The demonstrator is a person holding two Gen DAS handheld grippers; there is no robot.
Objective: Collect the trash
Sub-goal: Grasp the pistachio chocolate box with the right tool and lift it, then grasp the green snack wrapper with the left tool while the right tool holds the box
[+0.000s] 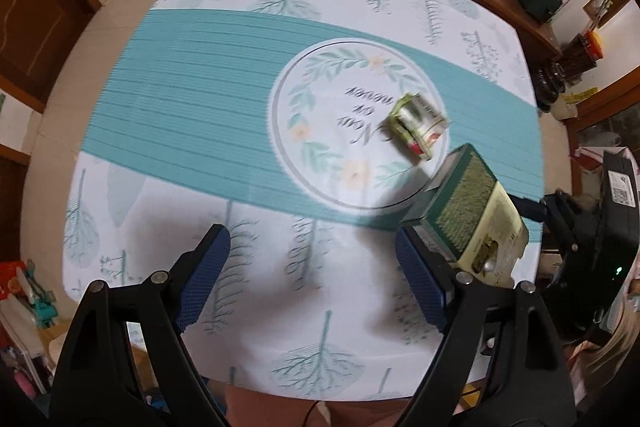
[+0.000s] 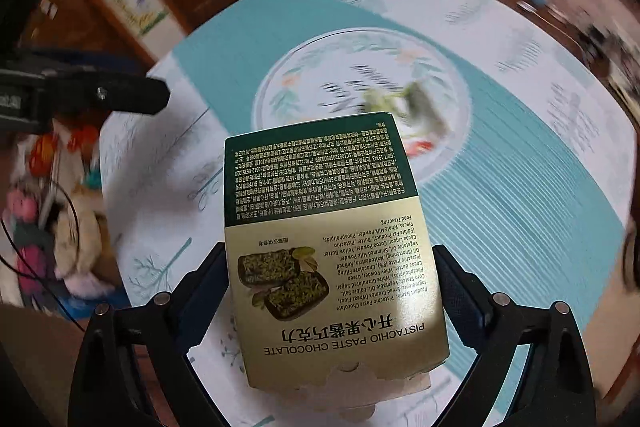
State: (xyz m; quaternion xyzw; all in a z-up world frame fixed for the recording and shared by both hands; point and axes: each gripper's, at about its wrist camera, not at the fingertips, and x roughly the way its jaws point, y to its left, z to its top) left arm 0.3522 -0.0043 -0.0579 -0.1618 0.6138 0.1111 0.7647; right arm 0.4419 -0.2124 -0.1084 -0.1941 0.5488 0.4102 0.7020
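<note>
Right gripper (image 2: 332, 291) clamped on the chocolate box (image 2: 332, 227) above the table's (image 1: 160, 227) near-right corner, left gripper (image 1: 308, 275) spread wide and empty; risk: thin carton buckles or slips, and crumpled wrapper (image 1: 418, 125) mid-table gets missed.

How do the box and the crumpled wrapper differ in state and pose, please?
The box is held between the right gripper's fingers, off the table; the wrapper lies loose on the cloth's round emblem. The box keeps flat, rigid faces; the wrapper is crumpled. The box looks larger. Both show green print.
</note>
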